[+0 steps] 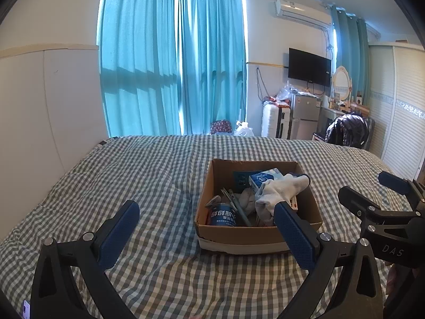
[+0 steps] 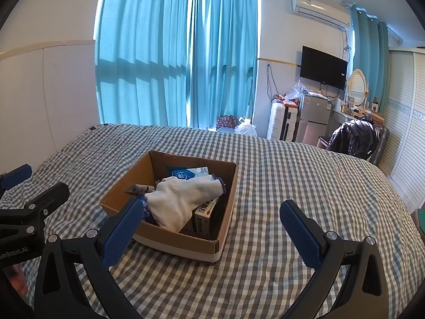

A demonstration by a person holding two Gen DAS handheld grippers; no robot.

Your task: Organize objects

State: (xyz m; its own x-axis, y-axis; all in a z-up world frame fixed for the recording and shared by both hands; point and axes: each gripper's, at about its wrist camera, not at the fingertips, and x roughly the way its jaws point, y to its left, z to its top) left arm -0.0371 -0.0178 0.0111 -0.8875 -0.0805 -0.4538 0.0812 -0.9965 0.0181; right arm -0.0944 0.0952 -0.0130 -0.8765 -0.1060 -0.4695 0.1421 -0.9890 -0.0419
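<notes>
A cardboard box (image 1: 259, 232) sat on the checked bed (image 1: 159, 175), open at the top and already holding the task's things. A white glove (image 1: 279, 190) lay on top of the pile, draped toward the box's right side. Behind it, against the far wall of the box, stood a blue-and-white carton (image 1: 264, 178). At the near left corner of the box lay a blue can (image 1: 222, 215), with a grey metal tool (image 1: 236, 204) leaning beside it. In the right wrist view another small carton (image 2: 205, 214) showed at the near right of the box, partly under the glove.

The left gripper (image 1: 204, 214) hovered just near of the box with its blue-padded fingers (image 1: 120, 232) spread wide apart and holding nothing. Its right finger overlapped the box's near right corner in the picture; whether it touched the cardboard could not be told.

The right gripper (image 2: 209, 214) was likewise fully spread and empty, hanging over the bed to the right of the box, with its left finger (image 2: 123, 232) lined up with the box's near left edge. Each gripper showed at the edge of the other's view, side by side and apart.
</notes>
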